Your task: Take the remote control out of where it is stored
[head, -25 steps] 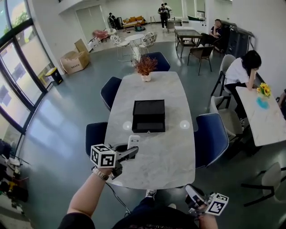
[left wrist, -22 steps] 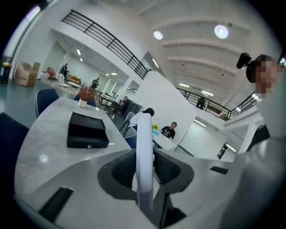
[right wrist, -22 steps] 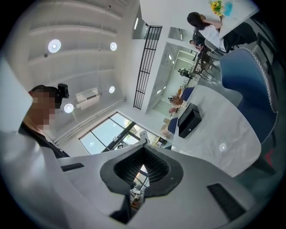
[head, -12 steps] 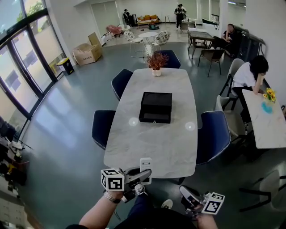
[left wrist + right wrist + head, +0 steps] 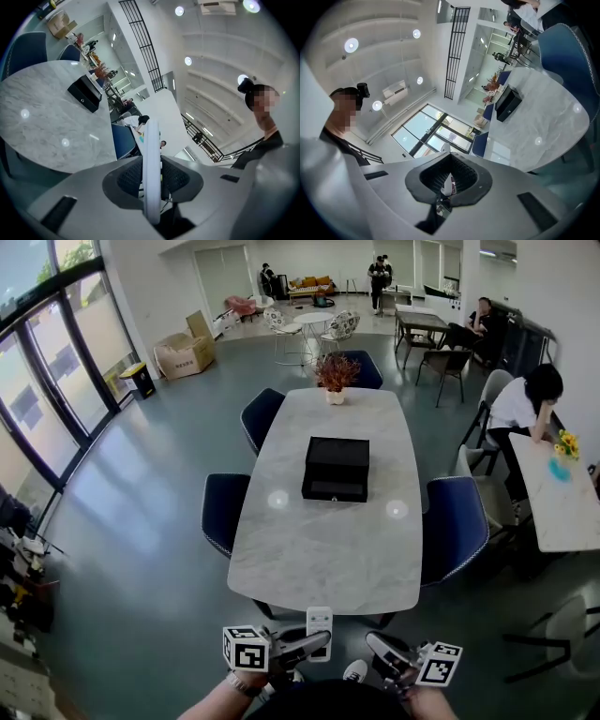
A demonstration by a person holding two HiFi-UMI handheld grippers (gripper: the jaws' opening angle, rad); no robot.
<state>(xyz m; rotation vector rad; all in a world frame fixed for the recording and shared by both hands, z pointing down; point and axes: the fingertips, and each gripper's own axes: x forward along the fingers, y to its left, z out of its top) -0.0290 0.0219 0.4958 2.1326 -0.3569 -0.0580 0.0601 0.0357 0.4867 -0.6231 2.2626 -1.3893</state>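
Two grippers hang low at the near end of my head view, just off the near edge of the marble table point(image 5: 319, 549). My left gripper point(image 5: 314, 645) is clamped on the white remote control point(image 5: 320, 622). In the left gripper view the remote stands edge-on between the dark pads point(image 5: 129, 176), which press on its flat sides, and most of its length sticks out past the jaws. My right gripper point(image 5: 377, 645) carries nothing; its own view shows the jaws brought together with no object between them.

The black storage box point(image 5: 337, 470) sits in the middle of the table, well apart from the remote, and its front looks shut as far as I can tell. A potted plant point(image 5: 335, 376) stands at the far end.

I judge the removal itself done: the remote is out of the box, in the air and clear of the tabletop. What remains, I think, is to finish cleanly. That means carrying the remote over bare marble, lowering it flat, and opening the left jaws only once it rests there. The grip is narrow, so a quick swing could let it pivot.
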